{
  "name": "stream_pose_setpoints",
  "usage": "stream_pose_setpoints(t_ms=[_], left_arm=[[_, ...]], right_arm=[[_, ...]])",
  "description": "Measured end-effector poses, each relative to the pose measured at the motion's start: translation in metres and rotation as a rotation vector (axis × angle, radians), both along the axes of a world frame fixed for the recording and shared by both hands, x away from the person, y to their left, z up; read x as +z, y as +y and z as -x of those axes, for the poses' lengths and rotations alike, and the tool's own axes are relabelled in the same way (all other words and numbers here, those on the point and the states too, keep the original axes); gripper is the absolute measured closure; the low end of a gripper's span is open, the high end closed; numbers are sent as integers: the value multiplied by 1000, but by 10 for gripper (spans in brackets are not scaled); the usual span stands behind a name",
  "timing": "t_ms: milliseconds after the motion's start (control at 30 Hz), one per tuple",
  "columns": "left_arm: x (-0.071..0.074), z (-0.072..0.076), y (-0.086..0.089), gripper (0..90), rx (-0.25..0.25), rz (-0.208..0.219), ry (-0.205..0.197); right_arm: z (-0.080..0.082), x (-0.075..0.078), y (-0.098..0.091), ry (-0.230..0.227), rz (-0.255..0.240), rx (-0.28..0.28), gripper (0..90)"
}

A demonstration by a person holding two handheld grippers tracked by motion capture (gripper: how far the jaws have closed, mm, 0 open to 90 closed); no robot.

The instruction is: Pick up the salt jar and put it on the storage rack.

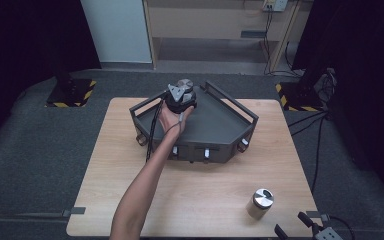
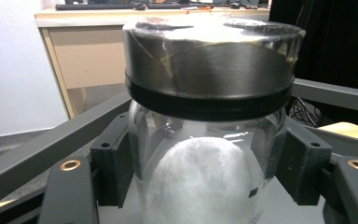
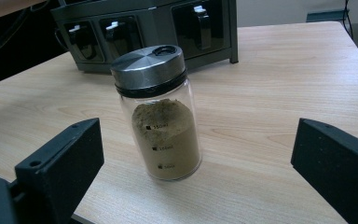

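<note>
Left gripper [image 2: 205, 186], jaws clamped on white-powder jar [image 2: 205, 182] over rack [image 1: 215, 120]: lower upright; right gripper [image 3: 191, 186] jaws apart.

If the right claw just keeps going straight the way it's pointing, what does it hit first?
Most likely the brown-powder jar, which stands upright on the table between the open jaws of the right claw. The dark rack lies farther behind it, though depth is hard to judge.

white powder jar [image 2: 205, 177], brown powder jar [image 3: 161, 116], dark grey rack [image 1: 215, 125]
</note>
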State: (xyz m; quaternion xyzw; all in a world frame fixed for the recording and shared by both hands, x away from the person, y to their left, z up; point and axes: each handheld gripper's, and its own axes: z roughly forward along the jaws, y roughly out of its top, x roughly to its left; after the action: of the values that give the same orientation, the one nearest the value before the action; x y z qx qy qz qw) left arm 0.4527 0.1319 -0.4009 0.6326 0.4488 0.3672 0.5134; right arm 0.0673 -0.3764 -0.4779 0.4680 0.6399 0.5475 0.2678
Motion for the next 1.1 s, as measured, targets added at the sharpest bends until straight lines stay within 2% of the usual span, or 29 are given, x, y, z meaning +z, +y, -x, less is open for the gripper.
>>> stream_pose_setpoints(t_ms=[67,233,400,567,667,800,900,1100], left_arm=[[-1,1,0,302,-4,-12,-2],[-7,4,-2,300,5,-5,-28],[-4,4,-3,286,10,3,2],[-5,4,-2,163,11,11,30],[-4,12,-2,161,23,1,4],[-2,25,-1,114,28,-14,-41],[-1,37,2,106,33,-2,-76],[9,56,11,106,28,-14,-97]], right_arm=[[0,0,0,0,2,1,27],[0,0,1,-1,-1,1,27],[1,0,1,1,-5,-1,27],[1,0,0,-1,-8,0,27],[1,0,0,-2,-10,2,27],[1,0,1,-2,-12,7,27],[1,0,1,-4,-12,11,27],[2,1,2,-6,-11,15,27]])
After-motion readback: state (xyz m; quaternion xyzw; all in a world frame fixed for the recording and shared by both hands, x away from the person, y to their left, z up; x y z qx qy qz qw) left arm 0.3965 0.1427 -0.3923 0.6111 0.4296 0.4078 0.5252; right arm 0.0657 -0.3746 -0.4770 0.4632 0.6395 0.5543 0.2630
